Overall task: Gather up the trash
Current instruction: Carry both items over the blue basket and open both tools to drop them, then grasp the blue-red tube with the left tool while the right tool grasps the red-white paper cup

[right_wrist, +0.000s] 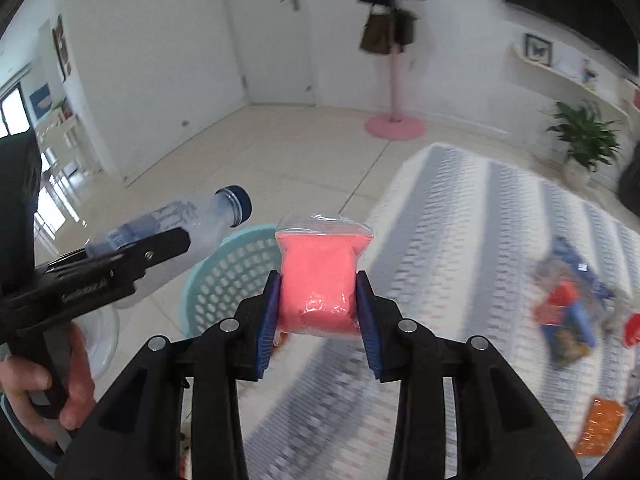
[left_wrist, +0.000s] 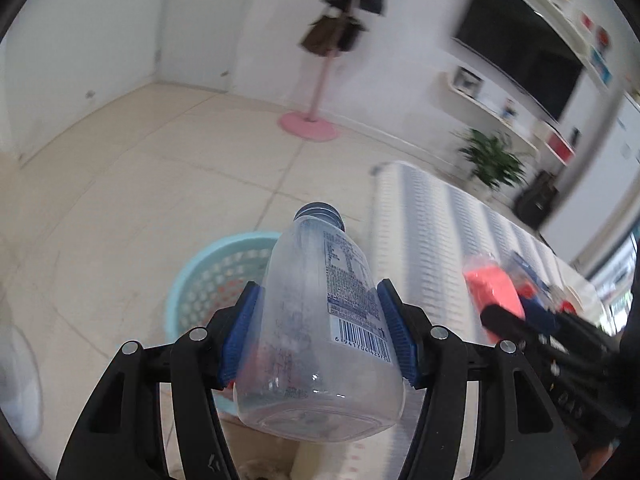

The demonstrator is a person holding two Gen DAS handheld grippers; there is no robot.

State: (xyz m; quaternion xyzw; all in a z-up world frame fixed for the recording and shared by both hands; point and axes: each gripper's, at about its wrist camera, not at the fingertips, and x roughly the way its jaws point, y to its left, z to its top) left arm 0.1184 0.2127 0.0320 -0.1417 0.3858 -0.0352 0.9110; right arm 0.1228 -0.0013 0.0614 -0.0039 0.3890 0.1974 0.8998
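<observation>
Two loads in hand above floor. Striped rug [right_wrist: 460, 240] spreads right, more litter [right_wrist: 568, 320] lying on it. Teal basket [right_wrist: 224, 280] on tiles just off rug edge, below both tools. Left gripper [left_wrist: 320, 332] clamped across clear empty bottle [left_wrist: 320, 320] at mid-body, cap [left_wrist: 320, 214] pointing away: likely light, thin-walled, smooth, may slip or dent if squeezed hard. Right gripper [right_wrist: 318, 306] pinching pink-filled plastic bag [right_wrist: 318, 276] at lower half: looks soft, yielding, film could tear.

Both wrist views ride close behind their fingers, angled down and forward. Shared: mint laundry basket [left_wrist: 188, 280] [right_wrist: 224, 276], striped rug [left_wrist: 440, 232] [right_wrist: 460, 220], pink coat stand [left_wrist: 308, 124] [right_wrist: 394, 124].
</observation>
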